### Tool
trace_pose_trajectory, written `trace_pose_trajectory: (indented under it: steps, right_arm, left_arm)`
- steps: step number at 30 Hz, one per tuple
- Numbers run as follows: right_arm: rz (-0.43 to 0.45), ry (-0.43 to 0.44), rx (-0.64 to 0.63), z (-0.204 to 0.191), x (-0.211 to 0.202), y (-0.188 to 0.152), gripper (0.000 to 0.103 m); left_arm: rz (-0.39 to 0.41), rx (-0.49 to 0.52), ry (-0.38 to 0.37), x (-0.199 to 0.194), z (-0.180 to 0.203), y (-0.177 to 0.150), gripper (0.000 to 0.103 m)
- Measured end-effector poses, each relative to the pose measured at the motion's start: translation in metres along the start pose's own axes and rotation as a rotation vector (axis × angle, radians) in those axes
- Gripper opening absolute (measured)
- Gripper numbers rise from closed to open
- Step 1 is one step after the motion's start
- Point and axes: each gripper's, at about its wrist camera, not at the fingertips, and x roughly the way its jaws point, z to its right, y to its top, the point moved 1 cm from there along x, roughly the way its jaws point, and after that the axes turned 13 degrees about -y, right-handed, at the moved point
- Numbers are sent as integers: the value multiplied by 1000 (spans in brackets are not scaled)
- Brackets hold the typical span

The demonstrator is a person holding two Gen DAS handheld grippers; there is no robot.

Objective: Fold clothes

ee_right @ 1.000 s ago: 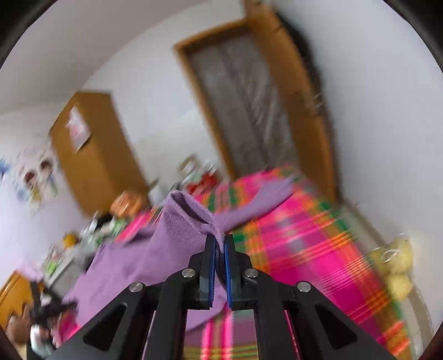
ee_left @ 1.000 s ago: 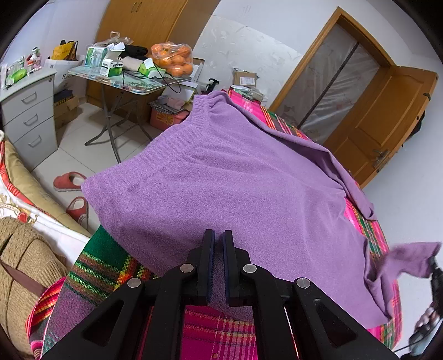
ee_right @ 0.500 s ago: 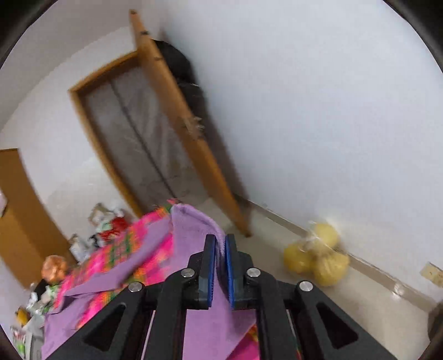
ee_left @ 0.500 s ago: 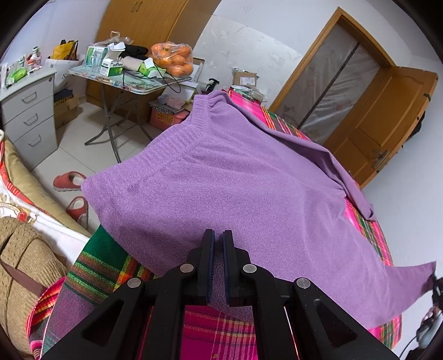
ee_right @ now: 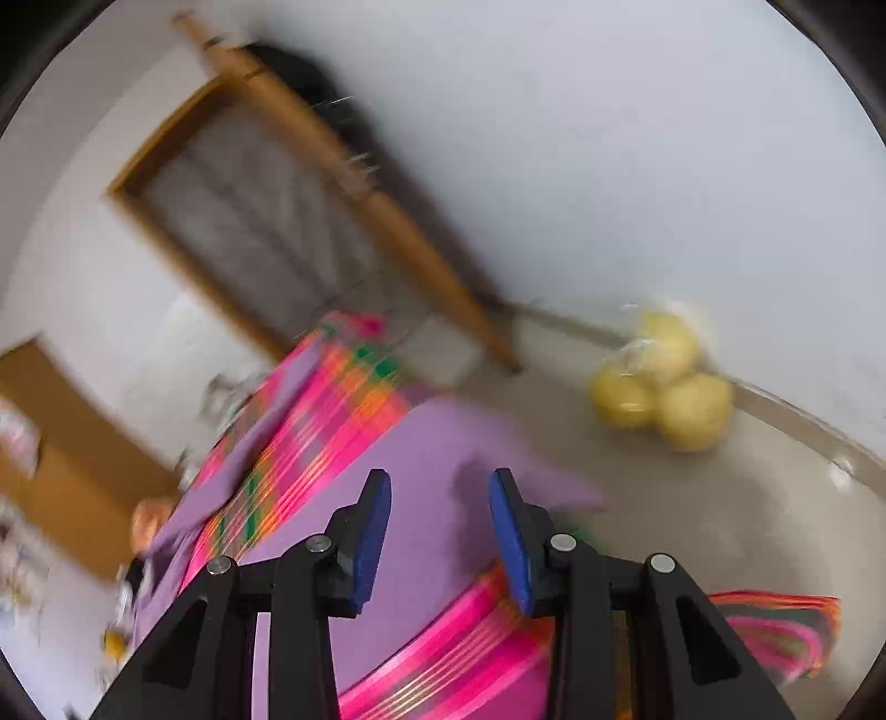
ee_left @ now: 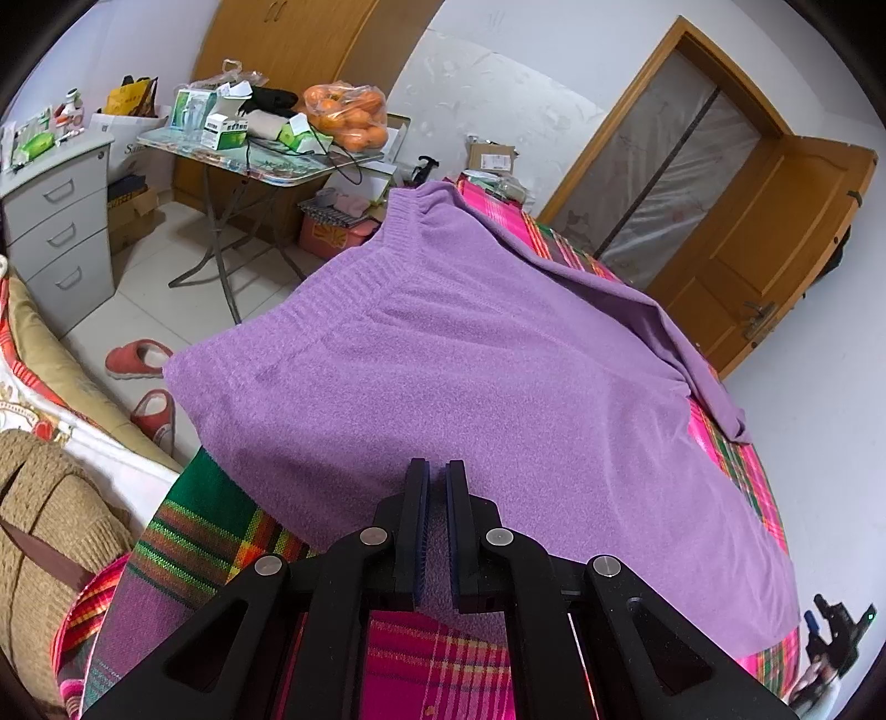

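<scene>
Purple knit: sweater (ee_left: 470,376), spread flat over blanket, ribbed hem toward far left edge, sleeve (ee_left: 681,343) folded along right side.
Sweater place: on bed, covering most of blanket; near edge pinched at bottom centre; near-right corner (ee_right: 498,471) lying over bed edge in right view.
Left gripper (ee_left: 437,498): clenched on near edge of sweater, fabric visible between blue pads, tips low over cloth.
Right gripper (ee_right: 437,498): jaws opening, wide gap between blue pads; sweater corner below and between fingers, pads not pressing on it; view blurred.
Right gripper from left view: partly seen at bottom right edge (ee_left: 830,626), beside sweater corner, state not readable there.
Blanket (ee_left: 443,664): pink, green and orange plaid, showing under sweater at near, left and right edges.
Left of bed: tan knit (ee_left: 50,498) bundle, white bedding with printed pattern, cushion edge.
Floor: pale tiles, two red slippers (ee_left: 144,382) beside bed.
Folding table (ee_left: 260,166): cluttered with boxes, cable, bag of oranges (ee_left: 346,116) at right end.
Drawers (ee_left: 55,221): grey, three handles, small items on top.
Wardrobe (ee_left: 299,44): wood, behind table.
Door (ee_left: 775,249): wood, swung open at right; doorway covered with clear plastic sheet.
By wall in right view: bag of yellow round fruit (ee_right: 664,387) on floor, near door foot.
</scene>
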Motion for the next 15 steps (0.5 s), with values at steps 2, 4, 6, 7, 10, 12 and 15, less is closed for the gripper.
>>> trace_pose_trajectory:
  steps: [2, 4, 6, 7, 10, 12, 15]
  right_arm:
    - [-33, 67, -120, -31, 0, -19, 39]
    - [-73, 130, -246, -63, -1, -42, 39]
    - [-111, 174, -377, -97, -2, -67, 39]
    - [-121, 195, -423, -109, -4, -79, 39]
    - [-139, 227, -568, -146, -15, -111, 39]
    - [-141, 200, -672, -167, -17, -134, 39]
    - [-38, 91, -903, -201, -34, -178, 48]
  left_arm:
    - [-6, 9, 4, -3, 1, -2, 5]
    - [-11, 23, 5, -7, 3, -7, 5]
    - [-15, 48, 8, -13, 6, -13, 6]
    - [-22, 62, 17, -14, 8, -16, 6]
    - [-23, 163, 38, -21, 16, -28, 6]
    - [-22, 215, 44, -27, 18, -36, 6]
    - [-21, 194, 21, -36, 10, -37, 6]
